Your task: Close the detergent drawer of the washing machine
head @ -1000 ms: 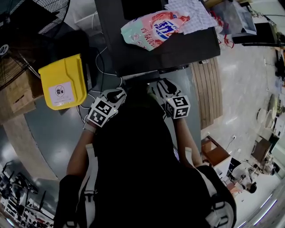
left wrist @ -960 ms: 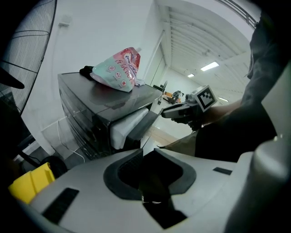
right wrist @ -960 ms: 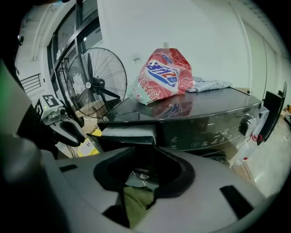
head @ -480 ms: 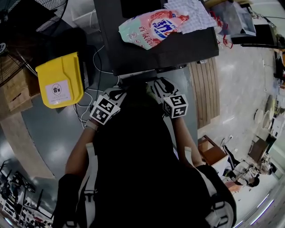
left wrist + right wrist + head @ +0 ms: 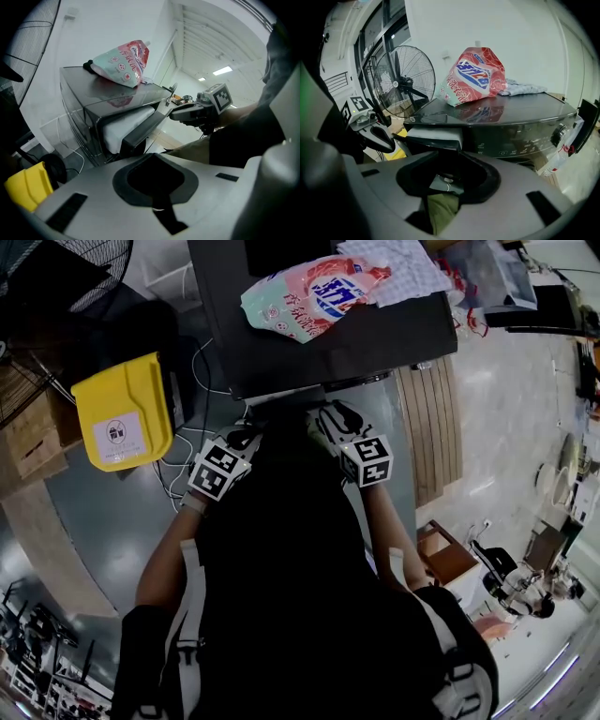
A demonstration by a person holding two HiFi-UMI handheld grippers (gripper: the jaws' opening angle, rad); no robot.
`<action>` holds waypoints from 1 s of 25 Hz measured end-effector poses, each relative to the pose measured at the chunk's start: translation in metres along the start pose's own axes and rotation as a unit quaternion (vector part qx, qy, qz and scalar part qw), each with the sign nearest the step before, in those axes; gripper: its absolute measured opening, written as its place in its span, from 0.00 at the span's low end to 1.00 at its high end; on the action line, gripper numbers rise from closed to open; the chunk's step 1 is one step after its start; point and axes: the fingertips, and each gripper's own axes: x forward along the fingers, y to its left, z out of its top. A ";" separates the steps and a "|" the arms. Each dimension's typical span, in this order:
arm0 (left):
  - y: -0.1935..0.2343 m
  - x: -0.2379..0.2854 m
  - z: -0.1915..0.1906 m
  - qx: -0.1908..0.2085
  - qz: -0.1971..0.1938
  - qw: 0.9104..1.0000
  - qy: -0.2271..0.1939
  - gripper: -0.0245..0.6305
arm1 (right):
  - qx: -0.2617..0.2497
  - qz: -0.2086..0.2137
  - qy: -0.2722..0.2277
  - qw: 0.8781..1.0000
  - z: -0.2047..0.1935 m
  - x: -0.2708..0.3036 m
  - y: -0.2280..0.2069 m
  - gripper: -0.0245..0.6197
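Glossy dark boxy washing machine (image 5: 356,348) is standing at the far side, its detergent drawer (image 5: 433,137) sticking out toward the person: white plastic tray behind a dark front panel. A soft pink-and-mint detergent pouch (image 5: 314,298) is lying on top. The grey plastic left gripper (image 5: 246,439) & right gripper (image 5: 330,418) are hovering near the drawer front, jaws together on nothing, prob. readied to push it in.
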 end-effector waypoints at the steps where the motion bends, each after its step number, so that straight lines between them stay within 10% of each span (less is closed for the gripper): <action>1: 0.000 0.000 -0.001 0.000 0.000 1.000 0.002 0.05 | -0.001 0.003 0.001 1.000 0.000 0.000 0.000 0.26; 10: 0.030 -0.002 0.029 -0.049 0.026 0.998 -0.034 0.05 | 0.014 -0.001 0.017 1.000 0.025 0.022 -0.008 0.26; 25: 0.021 0.010 0.029 -0.024 -0.004 1.000 -0.008 0.05 | 0.069 0.008 0.032 0.997 0.019 0.024 -0.010 0.26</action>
